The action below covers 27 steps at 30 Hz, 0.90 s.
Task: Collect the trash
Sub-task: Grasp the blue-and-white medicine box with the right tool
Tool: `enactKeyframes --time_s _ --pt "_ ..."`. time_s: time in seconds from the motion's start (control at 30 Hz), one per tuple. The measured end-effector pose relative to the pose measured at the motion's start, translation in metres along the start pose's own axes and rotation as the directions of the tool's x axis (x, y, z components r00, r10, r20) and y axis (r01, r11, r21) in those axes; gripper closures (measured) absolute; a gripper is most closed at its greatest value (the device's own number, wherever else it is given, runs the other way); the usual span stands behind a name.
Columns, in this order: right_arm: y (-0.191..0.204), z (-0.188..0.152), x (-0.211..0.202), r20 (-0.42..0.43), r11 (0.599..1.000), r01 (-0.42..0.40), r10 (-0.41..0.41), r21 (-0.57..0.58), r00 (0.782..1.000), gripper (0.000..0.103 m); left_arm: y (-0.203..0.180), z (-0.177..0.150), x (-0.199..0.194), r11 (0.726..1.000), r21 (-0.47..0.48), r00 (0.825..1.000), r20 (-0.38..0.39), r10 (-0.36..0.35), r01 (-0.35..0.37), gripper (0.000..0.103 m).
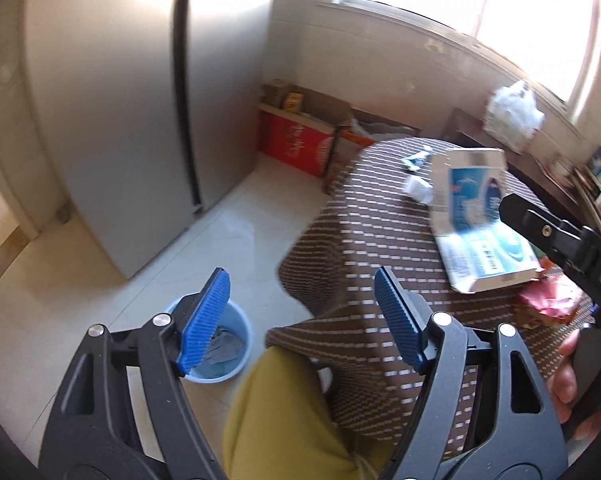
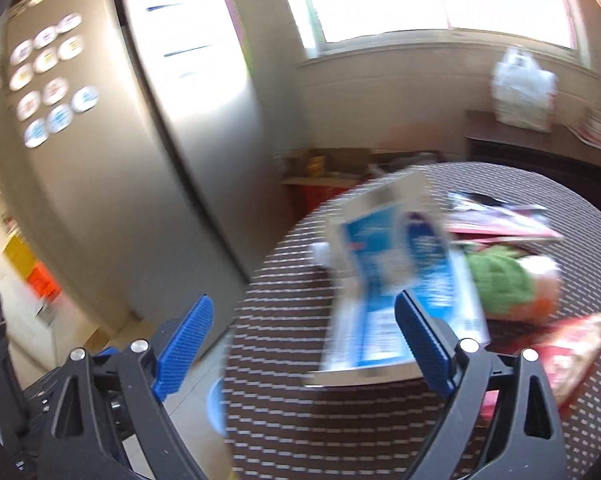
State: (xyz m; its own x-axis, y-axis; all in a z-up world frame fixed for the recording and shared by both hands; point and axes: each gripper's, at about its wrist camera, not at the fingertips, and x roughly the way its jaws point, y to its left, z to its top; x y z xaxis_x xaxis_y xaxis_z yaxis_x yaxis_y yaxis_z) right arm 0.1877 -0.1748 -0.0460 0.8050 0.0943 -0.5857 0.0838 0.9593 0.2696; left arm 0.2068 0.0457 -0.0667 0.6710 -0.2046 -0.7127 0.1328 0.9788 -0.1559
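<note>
Pointing steeply downward, both grippers, left and right, spread their blue-padded fingers wide, empty; the flattened blue-and-white cardboard box lies on the round striped-cloth counter.

One round table, one blue bin, one blue-and-white carton, one white plastic bag, one fridge, twelve round magnets

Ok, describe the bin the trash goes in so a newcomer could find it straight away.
Start at the tall grey fridge, then drop to the pale tiled floor beside the round table with the brown striped cloth. The bin stands there: a small round light-blue bucket, the only blue container on the floor.
</note>
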Motion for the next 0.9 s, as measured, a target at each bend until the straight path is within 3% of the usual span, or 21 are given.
enactKeyframes --time_s 0.23,0.4,0.5,0.6,0.77,0.9 --pt "-0.057 -0.004 0.005 -0.035 0.984 0.098 -0.094 0.148 0.995 0.012 -0.031 0.002 0.013 0.997 0.055 0.998 -0.033 -0.053 0.055 0.028" --pt "-0.06 -0.008 0.014 -0.053 0.975 0.174 -0.168 0.136 0.984 0.012 -0.042 0.0 0.016 0.994 0.087 0.997 -0.046 -0.068 0.072 0.028" --pt "-0.054 -0.007 0.02 -0.059 0.981 0.166 -0.161 0.1 0.985 0.012 -0.043 0.001 0.019 0.994 0.085 0.996 -0.052 -0.069 0.073 0.028" --pt "-0.056 -0.007 0.033 -0.114 0.985 0.116 -0.102 0.129 0.988 0.012 -0.038 0.002 0.021 0.995 0.07 0.996 -0.057 -0.062 0.066 0.028" --pt "-0.063 -0.012 0.048 -0.149 0.973 0.166 -0.143 0.159 0.978 0.012 -0.032 0.002 0.019 0.996 0.06 0.997 -0.054 -0.057 0.06 0.028" --pt "-0.072 -0.016 0.059 -0.188 0.97 0.112 -0.071 0.217 0.98 0.012 -0.029 0.002 0.024 0.997 0.053 0.997 -0.064 -0.05 0.054 0.028"
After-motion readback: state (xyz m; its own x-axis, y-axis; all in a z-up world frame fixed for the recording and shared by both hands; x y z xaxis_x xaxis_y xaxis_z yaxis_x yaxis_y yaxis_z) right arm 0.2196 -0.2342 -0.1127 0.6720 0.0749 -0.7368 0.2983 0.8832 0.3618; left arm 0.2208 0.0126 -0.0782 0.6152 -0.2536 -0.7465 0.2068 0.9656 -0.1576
